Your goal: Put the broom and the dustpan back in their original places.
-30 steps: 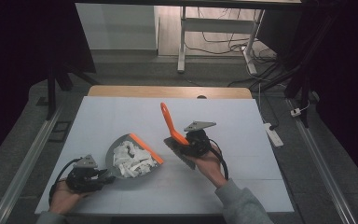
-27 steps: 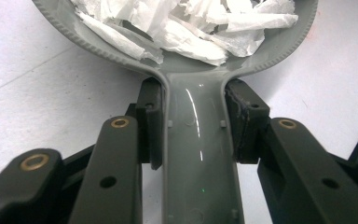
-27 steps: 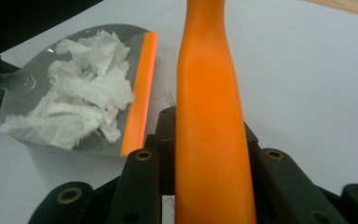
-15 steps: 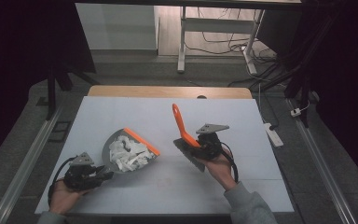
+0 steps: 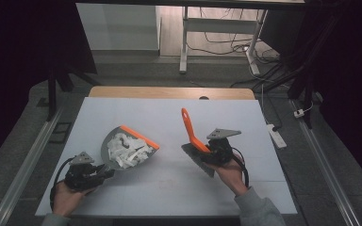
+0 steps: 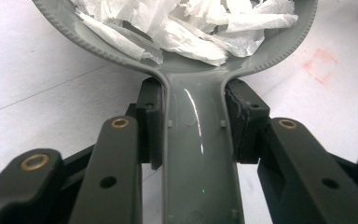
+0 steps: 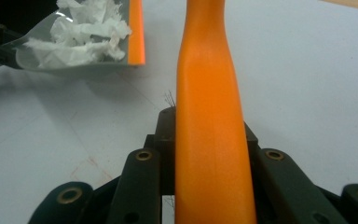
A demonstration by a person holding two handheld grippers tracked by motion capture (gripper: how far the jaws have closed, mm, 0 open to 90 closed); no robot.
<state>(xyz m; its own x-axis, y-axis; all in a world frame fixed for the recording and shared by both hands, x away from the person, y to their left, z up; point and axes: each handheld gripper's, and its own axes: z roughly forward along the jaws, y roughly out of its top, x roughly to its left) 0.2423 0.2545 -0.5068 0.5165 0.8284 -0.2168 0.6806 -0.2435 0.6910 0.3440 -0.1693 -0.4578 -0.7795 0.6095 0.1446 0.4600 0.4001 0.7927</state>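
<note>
A grey dustpan (image 5: 127,150) with an orange front lip holds several scraps of white paper (image 5: 125,149). My left gripper (image 5: 104,170) is shut on the dustpan handle (image 6: 198,154), with the pan (image 6: 177,60) raised and tilted just beyond the jaws. To the right, my right gripper (image 5: 206,153) is shut on a hand brush (image 5: 199,157) with an orange handle (image 7: 209,116) that points up and away; its grey bristle head hangs toward the table. From the right gripper view the dustpan (image 7: 84,42) lies off to the upper left, apart from the brush.
The white tabletop (image 5: 169,117) has a wooden strip along its far edge. A faint red mark (image 6: 319,65) shows on the surface beside the pan. A white power strip (image 5: 275,134) lies on the floor to the right, and desk legs with cables stand beyond.
My right hand has carried the brush to the right, away from the dustpan. The left hand and the dustpan have stayed where they were.
</note>
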